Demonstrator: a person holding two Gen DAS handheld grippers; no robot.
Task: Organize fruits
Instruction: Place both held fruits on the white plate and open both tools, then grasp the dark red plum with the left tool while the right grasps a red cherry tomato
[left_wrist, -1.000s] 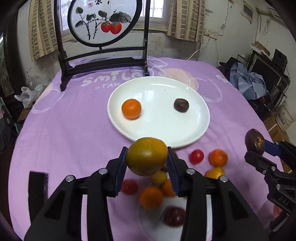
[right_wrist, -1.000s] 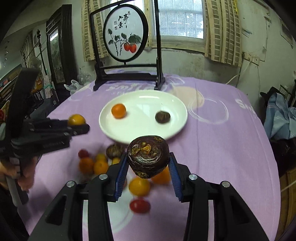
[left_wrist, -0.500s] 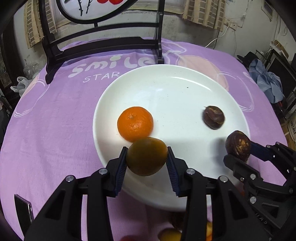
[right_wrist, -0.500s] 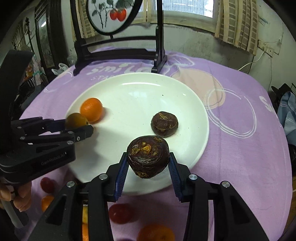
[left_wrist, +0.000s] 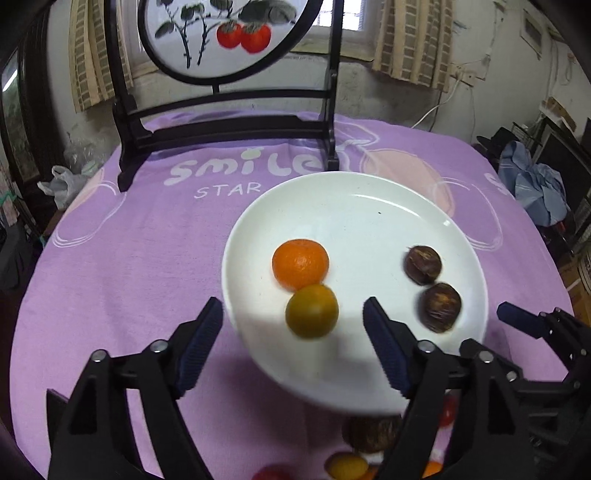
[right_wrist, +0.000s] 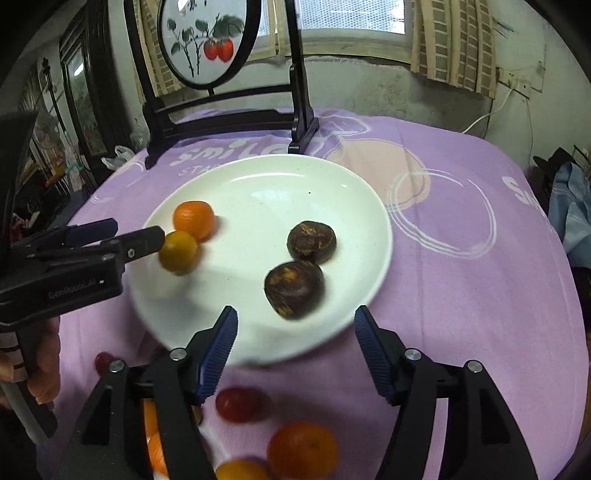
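Observation:
A white plate (left_wrist: 369, 206) (right_wrist: 266, 184) sits on the purple cloth. On it lie an orange tangerine (left_wrist: 300, 263) (right_wrist: 194, 219), a greenish-yellow orange (left_wrist: 312, 311) (right_wrist: 178, 252) touching it, and two dark brown fruits (left_wrist: 422, 264) (left_wrist: 441, 307) (right_wrist: 311, 242) (right_wrist: 294, 289). My left gripper (left_wrist: 293, 347) is open and empty, just short of the yellow orange. My right gripper (right_wrist: 295, 352) is open and empty, just short of the nearer brown fruit. Loose fruits lie on the cloth near me: a red one (right_wrist: 236, 404) and an orange one (right_wrist: 302, 448).
A black wooden stand with a round painted screen (left_wrist: 229, 33) (right_wrist: 210, 40) stands at the far side of the table. The right gripper shows at the right in the left wrist view (left_wrist: 546, 332). Clutter and a blue cloth (left_wrist: 535, 192) lie beyond the table's right edge.
Both grippers opened and pulled back. The yellow orange left my left gripper and the dark brown fruit left my right gripper; both now rest on the plate.

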